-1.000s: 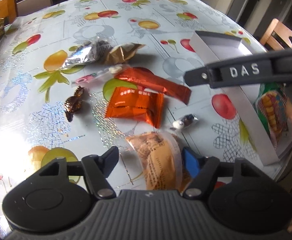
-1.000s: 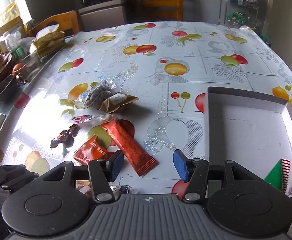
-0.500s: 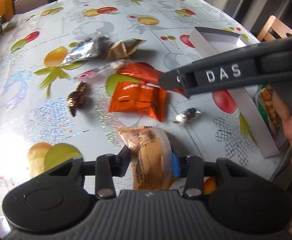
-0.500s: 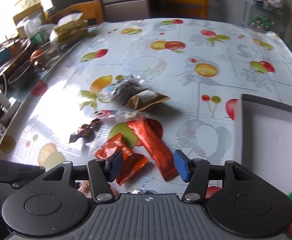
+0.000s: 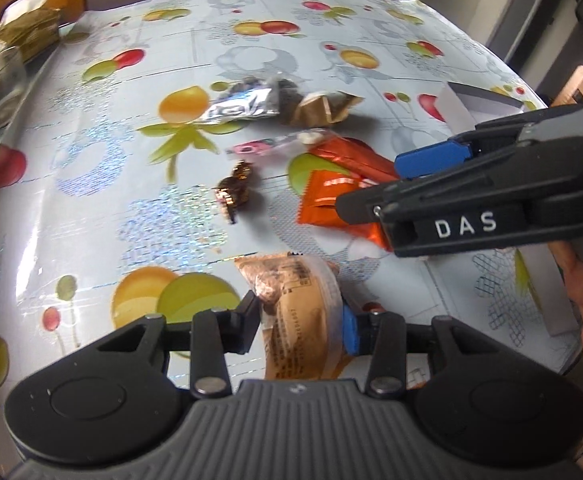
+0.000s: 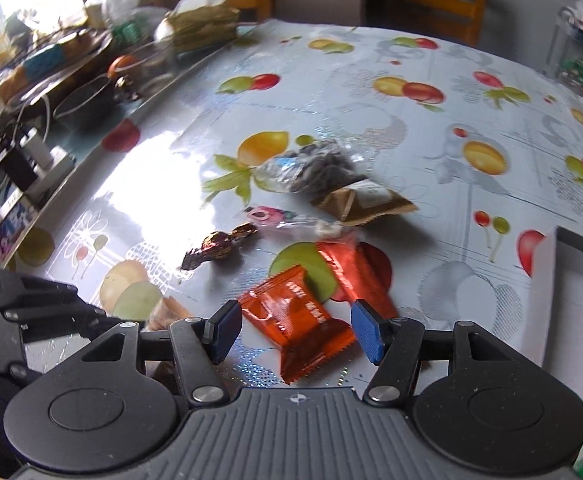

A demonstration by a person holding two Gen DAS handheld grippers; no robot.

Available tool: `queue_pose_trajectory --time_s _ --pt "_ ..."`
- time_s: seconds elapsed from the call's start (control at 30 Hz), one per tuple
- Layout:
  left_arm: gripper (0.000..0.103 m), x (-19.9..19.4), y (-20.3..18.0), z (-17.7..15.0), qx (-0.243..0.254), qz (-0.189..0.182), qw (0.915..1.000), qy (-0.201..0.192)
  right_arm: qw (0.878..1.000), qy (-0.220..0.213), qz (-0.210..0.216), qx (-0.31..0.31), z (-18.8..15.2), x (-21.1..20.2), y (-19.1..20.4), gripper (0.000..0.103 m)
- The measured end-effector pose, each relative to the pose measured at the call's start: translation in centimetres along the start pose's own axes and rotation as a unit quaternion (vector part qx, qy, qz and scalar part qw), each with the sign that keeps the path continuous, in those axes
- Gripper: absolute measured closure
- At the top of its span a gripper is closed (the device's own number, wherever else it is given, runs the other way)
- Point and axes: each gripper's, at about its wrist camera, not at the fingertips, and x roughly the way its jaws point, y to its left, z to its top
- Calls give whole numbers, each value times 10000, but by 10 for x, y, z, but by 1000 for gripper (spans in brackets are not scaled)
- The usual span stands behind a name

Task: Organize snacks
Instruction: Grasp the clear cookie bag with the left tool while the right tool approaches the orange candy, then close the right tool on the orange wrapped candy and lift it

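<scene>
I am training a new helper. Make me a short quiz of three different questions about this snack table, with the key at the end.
1. True or false: the left gripper is shut on the tan packet.
2. Which snack lies between the open jaws of the right gripper? A) foil candy B) square orange packet C) seed bag
3. Fill in: the white tray lies at the ___ edge of the right wrist view.

Key: 1 true; 2 B; 3 right
</scene>
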Motion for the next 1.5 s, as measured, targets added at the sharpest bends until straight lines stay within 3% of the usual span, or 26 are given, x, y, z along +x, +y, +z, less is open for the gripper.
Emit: queue_pose_trajectory --time_s 0.3,0.57,0.97,1.27,1.5 --pt "64 -3 16 -2 -250 104 9996 -34 9980 282 143 -551 8 23 10 42" --pt "64 -3 21 -1 -362 112 9993 -49 9940 532 11 -955 2 33 18 41" --pt "64 -1 24 -1 -349 86 9993 -43 9957 516 -111 -757 7 37 19 42" --pt "64 -1 26 1 -353 94 9993 -61 9961 462 -197 -730 6 38 18 62" --pt "64 -3 25 3 -336 118 9993 -124 9978 358 -262 -486 3 33 12 65"
